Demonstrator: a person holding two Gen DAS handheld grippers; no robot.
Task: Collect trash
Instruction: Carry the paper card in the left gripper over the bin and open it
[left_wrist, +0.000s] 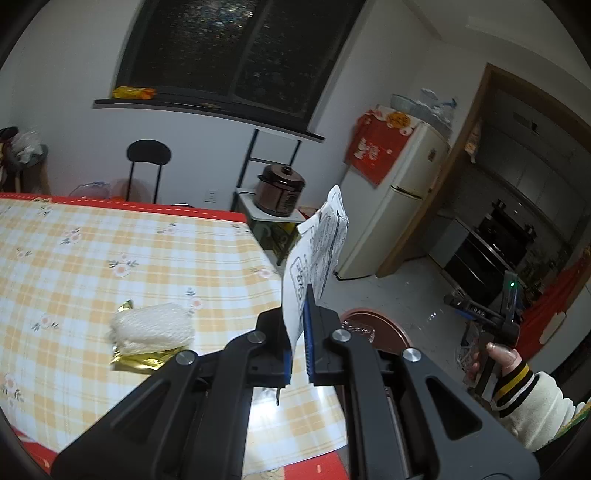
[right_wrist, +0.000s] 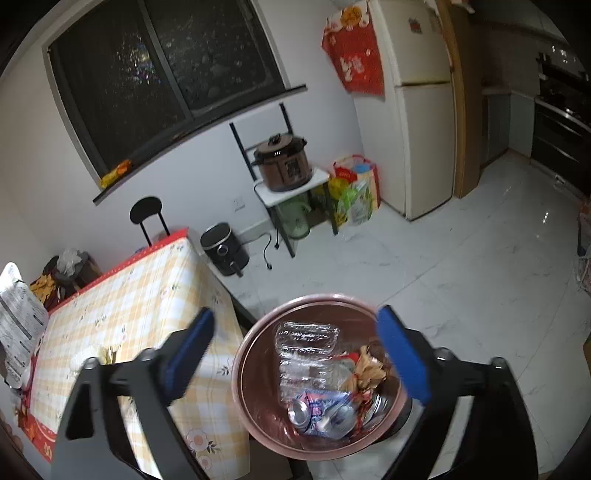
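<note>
While your left gripper (left_wrist: 300, 332) pinches the light, floppy wrapper (left_wrist: 318, 251) by its bottom edge above the surface (left_wrist: 110, 251), your right gripper (right_wrist: 295, 354) hangs with fingers wide, empty, over the bin (right_wrist: 258, 406).

Two grippers are counted: the left gripper (left_wrist: 299, 332), closed on one printed white wrapper (left_wrist: 317, 251), and the right gripper (right_wrist: 295, 354), jaws wide with nothing between them. Below the right gripper one pink trash bin (right_wrist: 255, 354) is seen, holding one clear plastic container (right_wrist: 306, 343) and at least two crushed cans (right_wrist: 321, 413). Left of the left gripper, one white foam net (left_wrist: 153, 325) over one gold wrapper (left_wrist: 142, 360) is counted on one checked table (left_wrist: 129, 251)
</note>
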